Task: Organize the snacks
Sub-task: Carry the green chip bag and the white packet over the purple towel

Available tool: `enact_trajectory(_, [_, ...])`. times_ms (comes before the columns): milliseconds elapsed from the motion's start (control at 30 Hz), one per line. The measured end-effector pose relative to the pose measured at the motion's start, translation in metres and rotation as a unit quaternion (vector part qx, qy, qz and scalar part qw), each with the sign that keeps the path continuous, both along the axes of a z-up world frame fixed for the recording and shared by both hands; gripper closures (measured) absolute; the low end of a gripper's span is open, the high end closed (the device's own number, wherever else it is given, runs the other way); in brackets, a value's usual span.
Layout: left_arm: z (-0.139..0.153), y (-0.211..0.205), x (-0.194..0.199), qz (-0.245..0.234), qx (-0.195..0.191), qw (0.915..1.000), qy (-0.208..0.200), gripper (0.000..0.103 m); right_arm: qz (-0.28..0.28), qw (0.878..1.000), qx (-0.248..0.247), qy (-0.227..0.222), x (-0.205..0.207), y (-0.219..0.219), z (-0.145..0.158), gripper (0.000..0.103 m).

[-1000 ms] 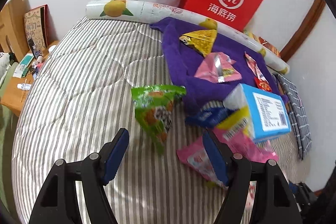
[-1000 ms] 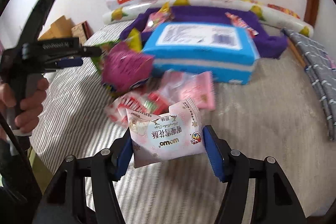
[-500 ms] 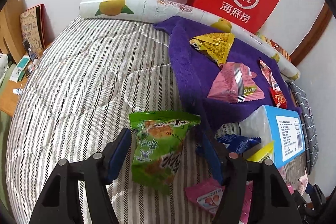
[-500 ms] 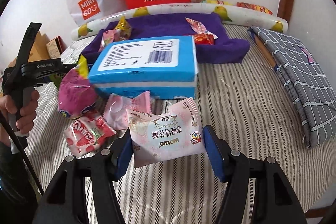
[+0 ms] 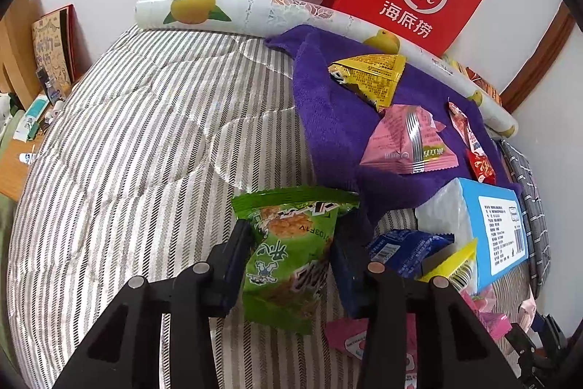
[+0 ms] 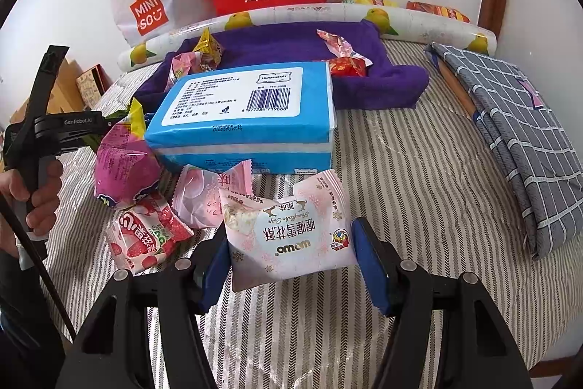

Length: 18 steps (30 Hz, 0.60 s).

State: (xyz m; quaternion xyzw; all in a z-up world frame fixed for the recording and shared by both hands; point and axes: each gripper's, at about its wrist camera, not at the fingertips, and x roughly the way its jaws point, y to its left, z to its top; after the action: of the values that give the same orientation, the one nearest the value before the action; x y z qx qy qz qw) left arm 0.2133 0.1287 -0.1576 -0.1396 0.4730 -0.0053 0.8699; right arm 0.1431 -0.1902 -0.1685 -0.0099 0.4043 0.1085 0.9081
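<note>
Risk: left gripper (image 5: 291, 252) clamps green packet (image 5: 291, 257), right gripper (image 6: 291, 252) pinches pink pouch (image 6: 291, 239), apparently lightly; slick film may slip.

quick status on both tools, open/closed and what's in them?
Left tool: closed on the green snack bag.
Right tool: closed on the pale pink pastry packet.

Left gripper (image 5: 291, 261) clamps green snack bag (image 5: 291, 254) over striped bedspread (image 5: 145, 152).
</note>
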Motion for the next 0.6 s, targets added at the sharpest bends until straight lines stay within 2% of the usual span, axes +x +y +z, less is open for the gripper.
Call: enact_trajectory(600, [0.04, 0.007, -0.071, 0.004, -0.008, 0.9995, -0.029, 0.063, 0.007, 0.999, 0.006, -0.049, -0.042, 0.005, 0.038, 0.04])
